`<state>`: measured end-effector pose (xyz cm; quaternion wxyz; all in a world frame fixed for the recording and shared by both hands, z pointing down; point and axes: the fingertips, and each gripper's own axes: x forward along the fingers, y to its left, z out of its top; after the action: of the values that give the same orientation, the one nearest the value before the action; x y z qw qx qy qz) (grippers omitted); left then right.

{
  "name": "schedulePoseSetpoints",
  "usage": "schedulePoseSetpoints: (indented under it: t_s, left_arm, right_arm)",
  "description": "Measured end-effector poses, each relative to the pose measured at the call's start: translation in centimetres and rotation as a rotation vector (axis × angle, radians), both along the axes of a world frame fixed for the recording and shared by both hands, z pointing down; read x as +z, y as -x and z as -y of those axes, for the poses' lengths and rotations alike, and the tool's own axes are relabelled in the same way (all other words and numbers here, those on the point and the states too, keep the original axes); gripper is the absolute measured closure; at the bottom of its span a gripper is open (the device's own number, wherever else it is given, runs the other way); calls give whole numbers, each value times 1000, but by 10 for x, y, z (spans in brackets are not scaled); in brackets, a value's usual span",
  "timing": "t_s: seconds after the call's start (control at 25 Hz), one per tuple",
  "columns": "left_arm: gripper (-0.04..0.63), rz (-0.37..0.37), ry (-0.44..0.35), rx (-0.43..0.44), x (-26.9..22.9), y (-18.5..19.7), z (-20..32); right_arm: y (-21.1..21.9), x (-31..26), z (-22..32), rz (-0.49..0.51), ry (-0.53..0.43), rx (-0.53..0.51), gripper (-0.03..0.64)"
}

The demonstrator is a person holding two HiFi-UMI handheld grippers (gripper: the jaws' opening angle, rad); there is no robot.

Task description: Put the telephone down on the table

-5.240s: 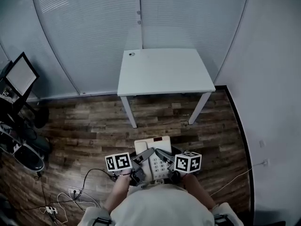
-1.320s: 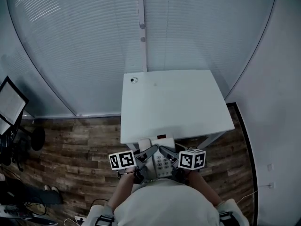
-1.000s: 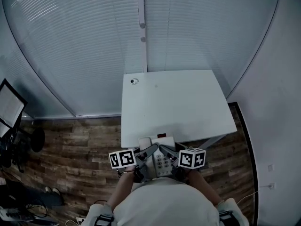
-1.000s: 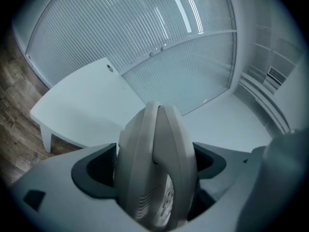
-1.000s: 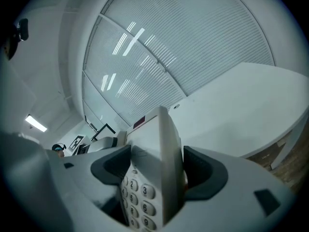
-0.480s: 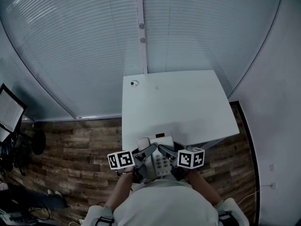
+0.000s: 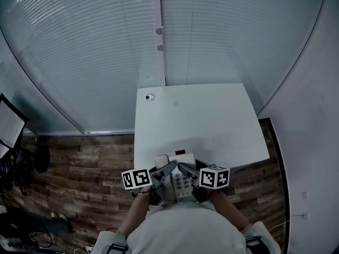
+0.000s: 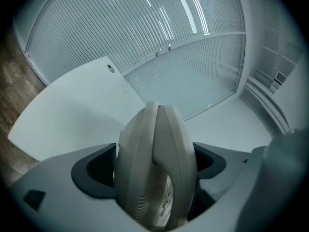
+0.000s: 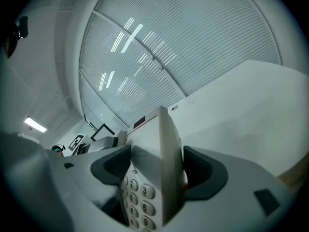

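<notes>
Far side: glass partition with blinds; plain wall right. Dark wood-plank floor. White table just beside the glass. Left edge: monitor.

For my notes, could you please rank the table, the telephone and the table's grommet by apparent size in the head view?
1. table, by far the largest
2. telephone, probably nearer the camera, yet clearly smaller
3. grommet, a tiny dot
</notes>
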<state>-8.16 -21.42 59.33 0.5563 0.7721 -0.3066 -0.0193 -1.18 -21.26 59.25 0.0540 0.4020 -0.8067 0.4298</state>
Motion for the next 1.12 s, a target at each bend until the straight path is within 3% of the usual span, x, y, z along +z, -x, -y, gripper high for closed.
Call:
schedulePoseSetpoints:
  t_s: [1.12]
  left_arm:
    - [149,14,33,-63,13,-39,141]
  right_arm:
    - [-38,12,146,0,28,-67,273]
